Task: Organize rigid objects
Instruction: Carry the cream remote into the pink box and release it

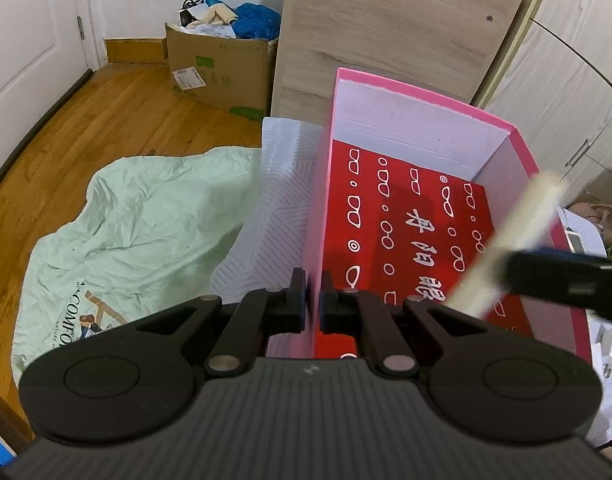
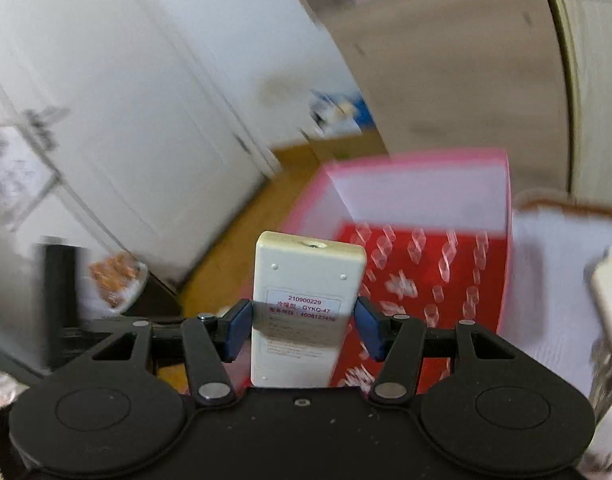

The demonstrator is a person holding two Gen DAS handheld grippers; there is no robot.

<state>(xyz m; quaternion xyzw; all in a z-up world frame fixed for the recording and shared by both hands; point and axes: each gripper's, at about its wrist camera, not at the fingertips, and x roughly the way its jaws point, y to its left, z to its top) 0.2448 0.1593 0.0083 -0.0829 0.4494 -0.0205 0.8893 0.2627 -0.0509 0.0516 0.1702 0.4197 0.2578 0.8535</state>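
Observation:
A pink open box stands with a red printed sheet on its floor. My left gripper is shut on the box's near left wall, one finger on each side of it. My right gripper is shut on a cream remote control, label side up, its top end pointing ahead toward the pink box. In the left wrist view the remote shows as a blurred pale bar slanting over the box's right part, with the dark right gripper finger beside it.
A green sheet lies left of the box on a white ribbed pad. A cardboard box full of things stands on the wooden floor by a white door. A wood-grain panel and cabinet doors rise behind.

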